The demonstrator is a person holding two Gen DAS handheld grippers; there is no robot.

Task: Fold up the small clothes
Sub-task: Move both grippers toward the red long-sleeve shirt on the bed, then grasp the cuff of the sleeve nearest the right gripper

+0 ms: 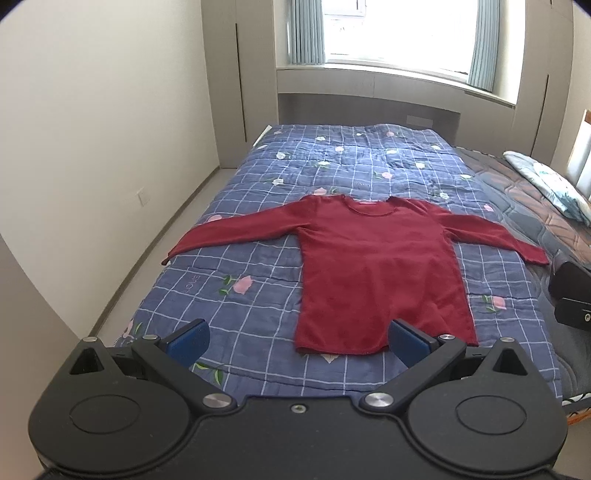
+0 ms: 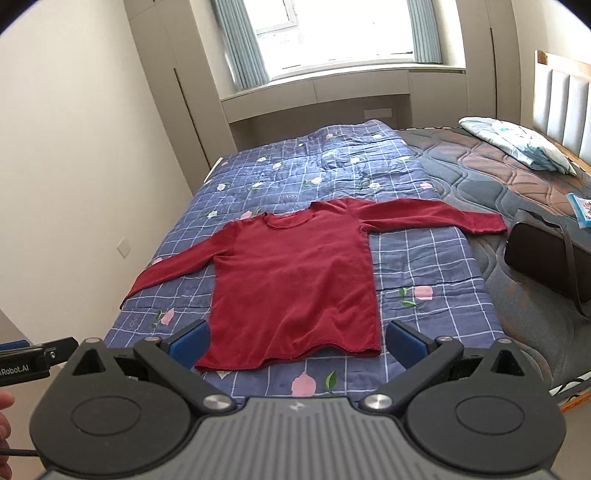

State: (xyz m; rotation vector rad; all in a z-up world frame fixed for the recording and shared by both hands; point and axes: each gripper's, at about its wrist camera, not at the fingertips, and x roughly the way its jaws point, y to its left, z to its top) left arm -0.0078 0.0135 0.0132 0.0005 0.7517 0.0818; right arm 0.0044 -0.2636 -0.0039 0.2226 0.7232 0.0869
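Lying flat and face up on a blue checked quilt (image 1: 236, 254), the red long-sleeved top (image 1: 373, 266) has both sleeves stretched out to the sides, its neckline toward the window (image 1: 399, 29) and its hem nearest the cameras. The left gripper (image 1: 297, 341) hangs above the near end of the bed with its blue-padded fingers (image 1: 190, 341) spread wide and nothing between them; in its own view the right-hand pad overlaps the hem's corner, though whether it touches the cloth or merely sits in front of it is hard to tell. The right gripper (image 2: 297, 341) is likewise spread wide and holds nothing, its fingers (image 2: 408, 343) framing the hem from either side, apparently above it. In the right wrist view the left gripper's black tip shows at the left edge. Beyond the quilt's right edge lies bare mattress (image 2: 491, 166) with a dark brown bag (image 2: 543, 258) and, farther back by the headboard, a folded pale blanket (image 2: 517, 144).
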